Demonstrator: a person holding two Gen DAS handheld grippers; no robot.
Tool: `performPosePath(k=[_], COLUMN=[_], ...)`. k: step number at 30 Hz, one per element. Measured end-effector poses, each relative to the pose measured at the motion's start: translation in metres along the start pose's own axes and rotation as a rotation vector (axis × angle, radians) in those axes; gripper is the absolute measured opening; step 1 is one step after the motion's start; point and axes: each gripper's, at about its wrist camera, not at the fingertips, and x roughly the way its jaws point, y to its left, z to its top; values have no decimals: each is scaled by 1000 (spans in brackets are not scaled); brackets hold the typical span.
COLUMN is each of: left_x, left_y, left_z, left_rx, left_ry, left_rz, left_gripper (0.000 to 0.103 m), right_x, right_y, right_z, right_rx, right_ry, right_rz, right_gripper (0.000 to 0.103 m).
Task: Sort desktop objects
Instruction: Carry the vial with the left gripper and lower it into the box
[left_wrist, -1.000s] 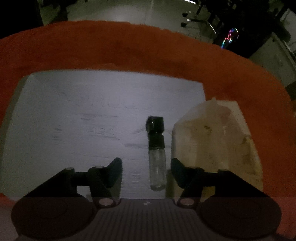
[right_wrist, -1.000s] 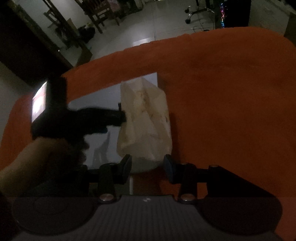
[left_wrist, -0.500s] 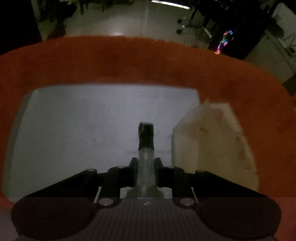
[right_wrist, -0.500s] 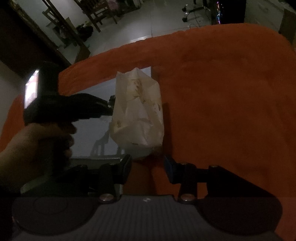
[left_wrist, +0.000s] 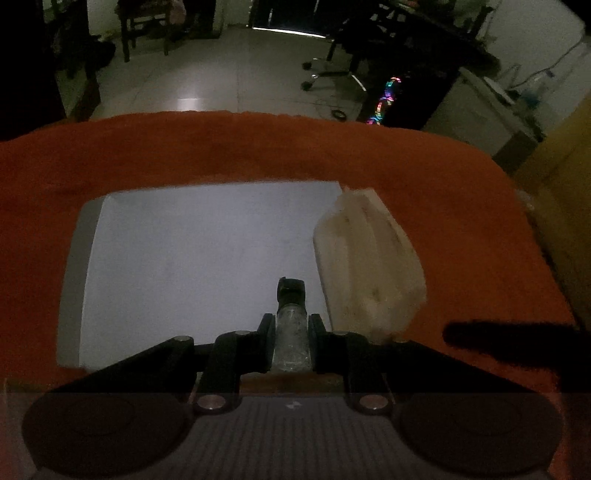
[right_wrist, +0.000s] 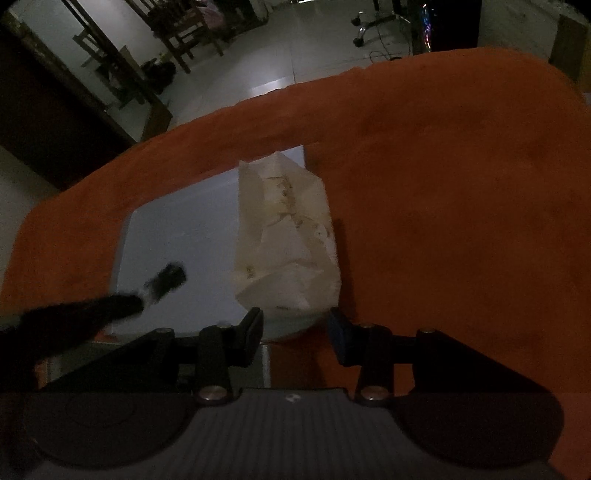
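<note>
A small clear vial (left_wrist: 291, 343) with a black cap points away from me, and my left gripper (left_wrist: 291, 326) is shut on its glass body, lifted above the white sheet (left_wrist: 192, 266). In the right wrist view that vial (right_wrist: 168, 278) and the left gripper (right_wrist: 74, 317) show as a dark blur at the left. A crumpled pale paper bag (right_wrist: 288, 236) stands at the sheet's right edge. My right gripper (right_wrist: 295, 326) is shut on the bag's lower end, one finger on each side. The left wrist view shows the bag (left_wrist: 365, 258) tilted.
An orange cloth (left_wrist: 258, 147) covers the whole table, with its far edge curving across the view. Beyond it lie a bare floor, an office chair (left_wrist: 332, 70), a case with coloured lights (left_wrist: 384, 99) and wooden chairs (right_wrist: 177, 33).
My left gripper closed on the vial where it lay on the sheet, then rose and drew back with it. The right gripper stayed put on the bag.
</note>
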Motion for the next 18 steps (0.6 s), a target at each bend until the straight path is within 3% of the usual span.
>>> performPosePath(k=[14, 18], left_x=[-52, -54], left_y=[23, 23], left_z=[-67, -87], left_rx=[-6, 35], left_ry=[-63, -47], left_rz=[-68, -49], left_gripper=[15, 15], right_x=[-7, -6], right_y=[47, 59], right_z=[-1, -2], right_rx=[-45, -67], right_ry=[-17, -15], right_rz=[-25, -30], right_gripper=[42, 42])
